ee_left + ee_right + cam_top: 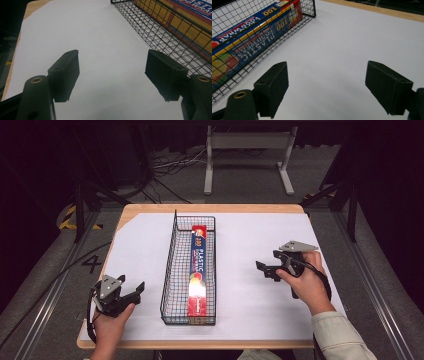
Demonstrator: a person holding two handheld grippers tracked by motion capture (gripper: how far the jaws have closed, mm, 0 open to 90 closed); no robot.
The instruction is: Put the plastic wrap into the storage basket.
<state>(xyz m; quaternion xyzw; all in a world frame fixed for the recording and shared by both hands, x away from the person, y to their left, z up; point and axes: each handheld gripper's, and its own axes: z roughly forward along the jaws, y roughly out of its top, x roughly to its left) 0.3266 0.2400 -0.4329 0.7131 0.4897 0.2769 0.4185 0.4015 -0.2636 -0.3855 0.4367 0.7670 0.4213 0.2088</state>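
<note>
Wrap box (199, 270) in wire basket (170, 265); left gripper (134, 290), right gripper (264, 268) fingers spread (both empty).

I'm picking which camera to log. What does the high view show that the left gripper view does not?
High view: both hands, the right gripper, the whole wire basket, the floor and a metal stand. Left gripper view: a close look along the left gripper, its fingers wide apart over bare white paper. Both show the basket and the plastic wrap box inside it.
</note>
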